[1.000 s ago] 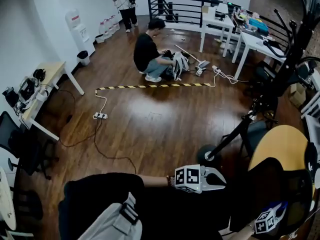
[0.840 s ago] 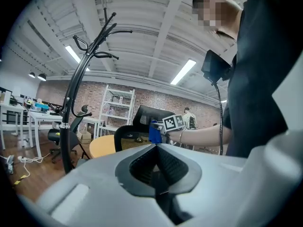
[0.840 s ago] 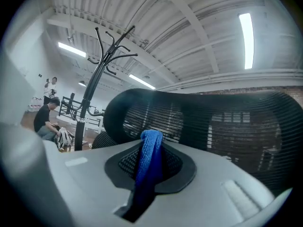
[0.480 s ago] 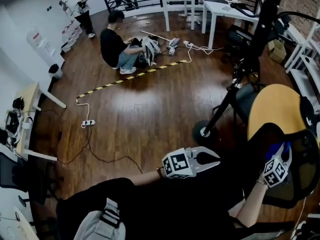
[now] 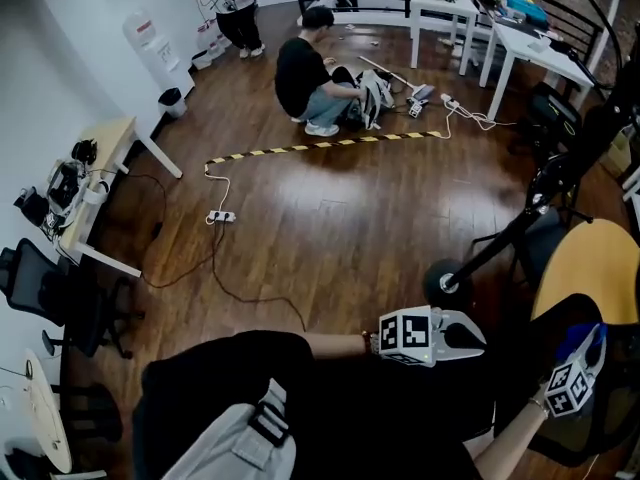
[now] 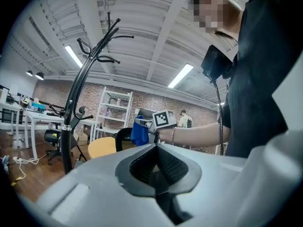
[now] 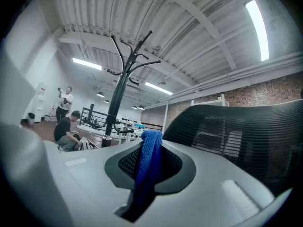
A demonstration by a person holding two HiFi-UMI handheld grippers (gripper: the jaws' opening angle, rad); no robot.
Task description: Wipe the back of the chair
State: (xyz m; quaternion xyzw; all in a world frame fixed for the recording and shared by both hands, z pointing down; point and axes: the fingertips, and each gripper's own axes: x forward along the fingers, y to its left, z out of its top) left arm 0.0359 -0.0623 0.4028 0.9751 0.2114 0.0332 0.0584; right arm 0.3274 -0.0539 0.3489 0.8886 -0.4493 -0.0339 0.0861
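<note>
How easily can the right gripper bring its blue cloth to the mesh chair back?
Probably easily: the right gripper, shut on the blue cloth, is beside the chair back with nothing between them.

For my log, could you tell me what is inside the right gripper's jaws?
A blue cloth, clamped in the right gripper; its lower end is hidden between the jaws.

A person crouches on the wooden floor behind a yellow-black tape; a power strip lies nearby.
</note>
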